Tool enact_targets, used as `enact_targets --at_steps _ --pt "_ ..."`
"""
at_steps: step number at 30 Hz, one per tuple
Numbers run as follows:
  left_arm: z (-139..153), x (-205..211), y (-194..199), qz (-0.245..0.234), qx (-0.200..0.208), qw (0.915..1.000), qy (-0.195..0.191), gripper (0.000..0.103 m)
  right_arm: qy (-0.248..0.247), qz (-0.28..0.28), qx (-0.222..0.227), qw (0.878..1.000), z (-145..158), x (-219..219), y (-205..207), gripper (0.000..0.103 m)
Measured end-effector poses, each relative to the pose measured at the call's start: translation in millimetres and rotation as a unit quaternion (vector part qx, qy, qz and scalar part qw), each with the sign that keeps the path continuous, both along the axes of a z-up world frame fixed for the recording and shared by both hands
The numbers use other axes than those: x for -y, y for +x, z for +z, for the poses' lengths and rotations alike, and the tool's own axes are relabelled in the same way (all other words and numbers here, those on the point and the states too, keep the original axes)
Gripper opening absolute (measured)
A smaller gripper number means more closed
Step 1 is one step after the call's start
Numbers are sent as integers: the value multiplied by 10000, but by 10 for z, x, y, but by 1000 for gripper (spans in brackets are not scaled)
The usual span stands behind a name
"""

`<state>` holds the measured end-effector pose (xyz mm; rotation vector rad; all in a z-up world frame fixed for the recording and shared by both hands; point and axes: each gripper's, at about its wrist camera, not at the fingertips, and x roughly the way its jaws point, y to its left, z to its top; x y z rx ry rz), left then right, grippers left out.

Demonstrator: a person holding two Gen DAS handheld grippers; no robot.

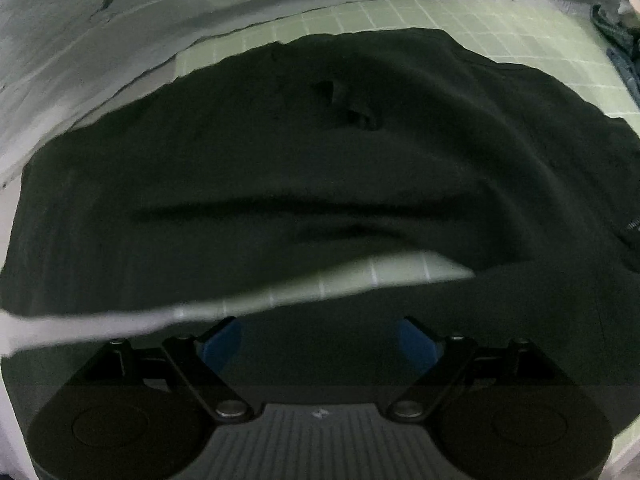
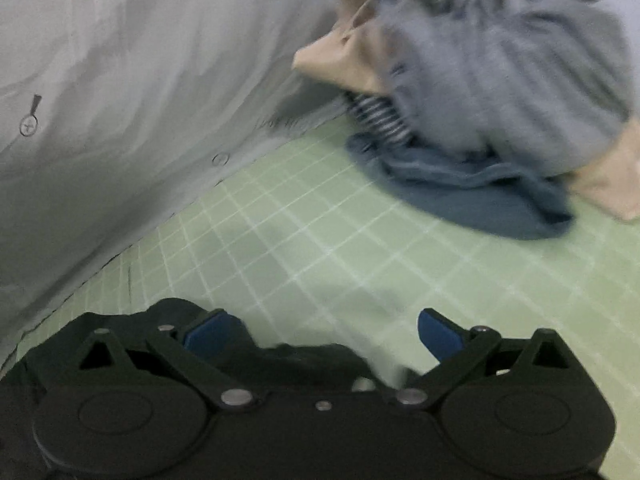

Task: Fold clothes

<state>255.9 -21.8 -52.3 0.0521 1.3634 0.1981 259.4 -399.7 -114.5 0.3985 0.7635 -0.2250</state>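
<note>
Black garment (image 1: 320,168) spread across centre of frame on green grid mat (image 1: 440,24); near edge partly doubled over at bottom. Left gripper (image 1: 320,344) and right gripper (image 2: 320,336) both released, jaws wide, nothing held. Next fold: pinch hem w/ both, lift evenly, keep clear of clothes pile (image 2: 500,80) upper right.

Counted one black garment (image 1: 320,168) on one green grid mat (image 2: 320,248), one white sheet (image 2: 140,80), two grippers, left (image 1: 320,340) and right (image 2: 324,334), and one clothes pile (image 2: 488,92) holding at least four pieces.
</note>
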Motion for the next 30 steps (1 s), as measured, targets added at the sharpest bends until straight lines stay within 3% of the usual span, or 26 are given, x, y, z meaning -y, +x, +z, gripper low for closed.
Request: enact_targets --at_steps 6,14,17,20,23,25,30 --pt "-223 -28 298 -25 -203 9998 -37 87 286 388 -148 9987 -217 -251 274 102" --pt "-274 -73 293 -78 -264 9996 -97 87 -58 570 -119 9983 -207 -396 285 98" --pt "-210 -85 216 -80 -188 9997 -118 87 -341 948 156 9948 -119 -459 309 98" --pt "-177 -85 135 -56 -149 9998 -117 87 -343 1287 12 9911 -131 -505 458 95" --pt "-119 -122 22 -3 -112 9998 -172 87 -163 1462 -310 9886 -208 -535 560 76" --pt "-46 -135 -72 2 -16 9998 -211 87 65 1450 -380 9887 -227 -536 535 73" --pt "43 -214 -313 41 106 9996 -260 87 87 1423 -192 9896 -86 -608 335 28"
